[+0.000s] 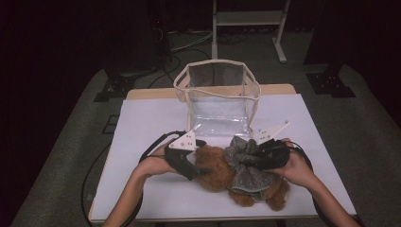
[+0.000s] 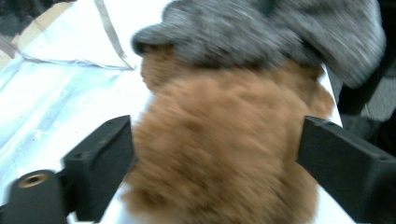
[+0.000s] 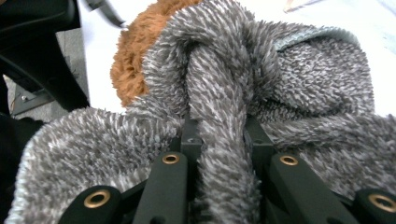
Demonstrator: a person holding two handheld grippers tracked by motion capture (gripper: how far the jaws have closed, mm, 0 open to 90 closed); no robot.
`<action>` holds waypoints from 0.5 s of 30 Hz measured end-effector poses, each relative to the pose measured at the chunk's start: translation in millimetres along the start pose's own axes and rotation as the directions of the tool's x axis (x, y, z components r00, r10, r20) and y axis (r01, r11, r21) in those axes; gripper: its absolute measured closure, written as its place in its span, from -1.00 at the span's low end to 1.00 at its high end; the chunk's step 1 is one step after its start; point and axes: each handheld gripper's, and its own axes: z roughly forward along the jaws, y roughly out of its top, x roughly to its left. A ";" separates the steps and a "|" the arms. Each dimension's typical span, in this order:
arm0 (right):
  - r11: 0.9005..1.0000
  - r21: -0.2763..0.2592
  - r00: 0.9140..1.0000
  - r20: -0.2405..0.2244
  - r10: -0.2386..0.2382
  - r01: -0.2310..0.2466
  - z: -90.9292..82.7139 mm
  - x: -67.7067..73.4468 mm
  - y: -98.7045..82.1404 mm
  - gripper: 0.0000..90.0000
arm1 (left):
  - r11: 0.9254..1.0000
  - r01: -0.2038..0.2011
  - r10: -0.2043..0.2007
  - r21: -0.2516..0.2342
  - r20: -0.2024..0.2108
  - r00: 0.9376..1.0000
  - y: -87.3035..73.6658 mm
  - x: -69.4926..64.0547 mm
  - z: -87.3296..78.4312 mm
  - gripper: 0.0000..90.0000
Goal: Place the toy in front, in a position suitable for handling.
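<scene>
The right gripper (image 3: 219, 140) is clamped on a fold of the grey fuzzy garment (image 3: 280, 79) worn by a brown teddy bear (image 1: 222, 170), which lies on the white-covered table (image 1: 151, 118) in front of an open clear bag (image 1: 217, 94). The left gripper (image 2: 215, 154) has its jaws standing apart either side of the bear's furry body, not pressing on it. To work the garment cleanly, the left should probably close firmly on the bear first, so that the right's pull moves fabric rather than dragging the whole toy.
</scene>
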 end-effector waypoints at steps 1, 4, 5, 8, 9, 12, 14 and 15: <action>1.000 -0.002 1.000 0.001 -0.013 0.013 -0.9 3.3 -0.6 0.65 | 1.000 0.001 -0.001 0.008 0.003 1.000 0.3 0.4 2.5 -0.81; 1.000 -0.010 1.000 0.006 -0.020 0.020 -3.7 6.2 -2.1 0.65 | 0.997 0.005 -0.008 0.073 0.051 0.999 -3.2 -1.7 15.7 -0.79; 1.000 -0.014 1.000 0.002 -0.017 0.017 -5.9 5.6 -2.5 0.65 | 0.997 0.001 -0.007 0.077 0.081 0.997 -6.1 -4.5 20.3 -0.67; 0.999 -0.032 1.000 0.002 -0.015 0.015 -15.7 1.2 -2.8 0.63 | 0.998 -0.001 -0.004 0.068 0.068 0.998 -9.8 -8.6 21.1 -0.65; 0.999 -0.036 1.000 0.011 -0.012 0.012 -19.9 -0.6 -2.6 0.63 | 0.998 -0.005 0.001 0.068 0.065 0.998 -10.7 -9.4 20.2 -0.64; 0.999 -0.038 0.998 0.057 -0.001 0.003 -35.6 -6.8 -3.1 0.63 | 0.997 -0.020 0.015 0.080 0.062 0.998 -12.5 -13.4 17.0 -0.62; 0.999 -0.040 0.997 0.081 0.006 -0.002 -47.4 -9.3 -4.4 0.63 | 0.996 -0.034 0.029 0.083 0.057 0.998 -13.0 -15.8 15.7 -0.62; 0.999 -0.044 0.996 0.094 0.009 -0.005 -53.7 -10.2 -5.2 0.63 | 0.996 -0.037 0.033 0.086 0.054 0.998 -13.2 -17.0 15.0 -0.62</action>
